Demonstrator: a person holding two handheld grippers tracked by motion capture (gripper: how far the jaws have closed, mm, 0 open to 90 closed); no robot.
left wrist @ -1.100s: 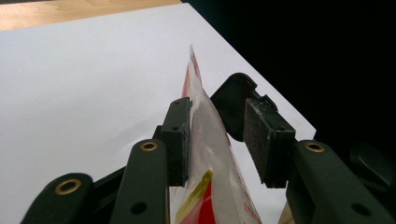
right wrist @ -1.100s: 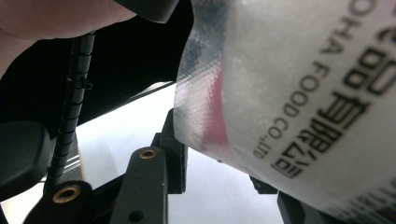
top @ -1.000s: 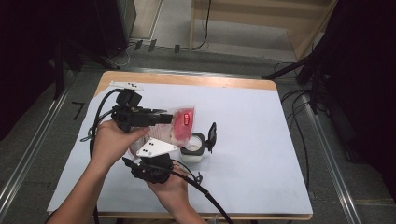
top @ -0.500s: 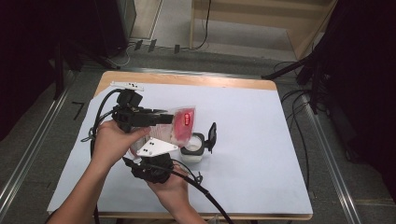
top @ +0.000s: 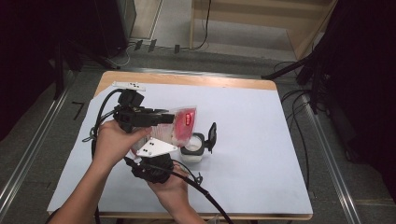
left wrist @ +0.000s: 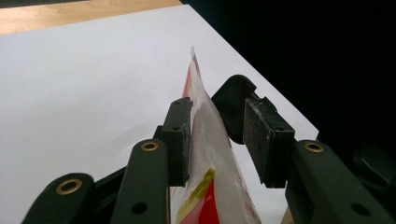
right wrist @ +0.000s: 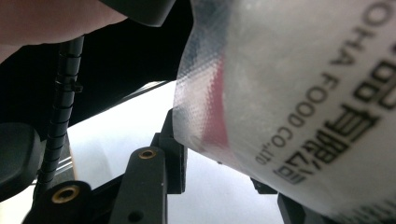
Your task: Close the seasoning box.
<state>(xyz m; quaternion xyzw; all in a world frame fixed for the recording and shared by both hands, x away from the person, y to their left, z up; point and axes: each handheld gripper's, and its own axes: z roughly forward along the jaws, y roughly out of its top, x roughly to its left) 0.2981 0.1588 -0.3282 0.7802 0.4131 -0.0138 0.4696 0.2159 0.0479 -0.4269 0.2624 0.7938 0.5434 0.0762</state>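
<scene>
Above the white surface [top: 261, 140], my left claw [left wrist: 219, 140] holds its jaws slightly apart around a clear red-printed pouch [top: 183, 125]; one pad touches. Below: open white jar [top: 192, 148], contents unclear. Right claw [top: 152, 165] grip hidden behind pouch.

No shift is seen in the pouch [top: 183, 125] or either hand; the left gripper [left wrist: 219, 135] jaws are closed only very slightly further.
</scene>
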